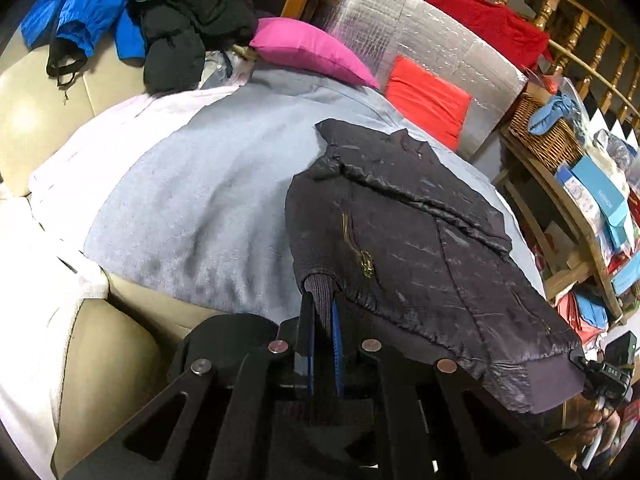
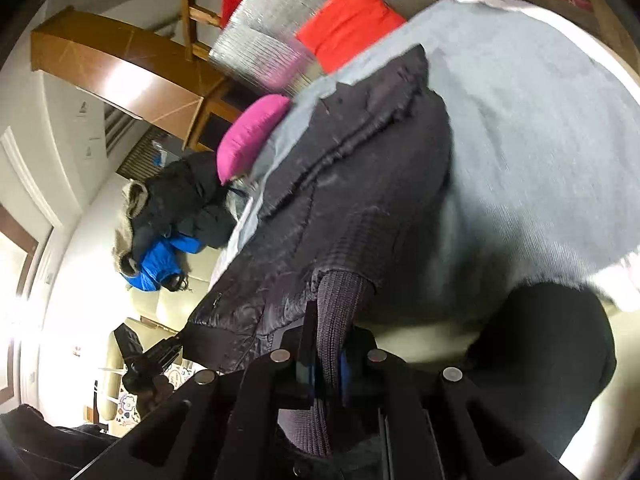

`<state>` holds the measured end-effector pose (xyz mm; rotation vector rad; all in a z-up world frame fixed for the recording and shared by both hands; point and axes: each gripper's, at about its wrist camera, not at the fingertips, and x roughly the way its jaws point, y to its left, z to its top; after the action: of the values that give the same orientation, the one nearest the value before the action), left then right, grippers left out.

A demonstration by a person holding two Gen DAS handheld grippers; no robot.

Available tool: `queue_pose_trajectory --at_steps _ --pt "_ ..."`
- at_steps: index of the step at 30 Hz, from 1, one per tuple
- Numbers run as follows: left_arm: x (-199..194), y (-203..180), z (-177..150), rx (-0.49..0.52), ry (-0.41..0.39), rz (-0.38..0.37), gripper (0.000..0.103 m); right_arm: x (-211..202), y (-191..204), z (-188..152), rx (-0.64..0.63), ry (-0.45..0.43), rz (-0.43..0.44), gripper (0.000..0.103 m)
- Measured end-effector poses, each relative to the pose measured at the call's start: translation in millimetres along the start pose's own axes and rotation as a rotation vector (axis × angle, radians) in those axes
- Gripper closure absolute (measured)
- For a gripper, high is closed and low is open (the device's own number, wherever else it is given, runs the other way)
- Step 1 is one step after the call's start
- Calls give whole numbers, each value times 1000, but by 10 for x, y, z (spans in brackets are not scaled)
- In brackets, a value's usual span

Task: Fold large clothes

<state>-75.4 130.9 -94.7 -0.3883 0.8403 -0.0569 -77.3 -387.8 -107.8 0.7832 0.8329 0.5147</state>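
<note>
I hold the jacket over the grey blanket, left gripper and right gripper each clamped tight on a ribbed cuff; sleeves seem folded in, final folds remain.

The dark jacket is shiny, quilted cloth with ribbed knit cuffs. Under it lies a soft, matt grey blanket. The basket is rough woven wicker.
</note>
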Motion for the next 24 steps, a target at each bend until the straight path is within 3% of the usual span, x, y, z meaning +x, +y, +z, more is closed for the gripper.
queue_pose_trajectory --at_steps 4,10,16,24 --pt "31 23 -33 -16 17 -5 95 16 -55 -49 25 1 4 94" --pt "-60 -12 54 -6 -28 -32 95 -15 -38 7 33 -25 28 94" --pt "70 4 104 -18 -5 -25 95 33 -62 63 45 -32 41 94" --pt "-10 -48 343 -13 -62 -65 95 8 -33 196 47 -62 61 95"
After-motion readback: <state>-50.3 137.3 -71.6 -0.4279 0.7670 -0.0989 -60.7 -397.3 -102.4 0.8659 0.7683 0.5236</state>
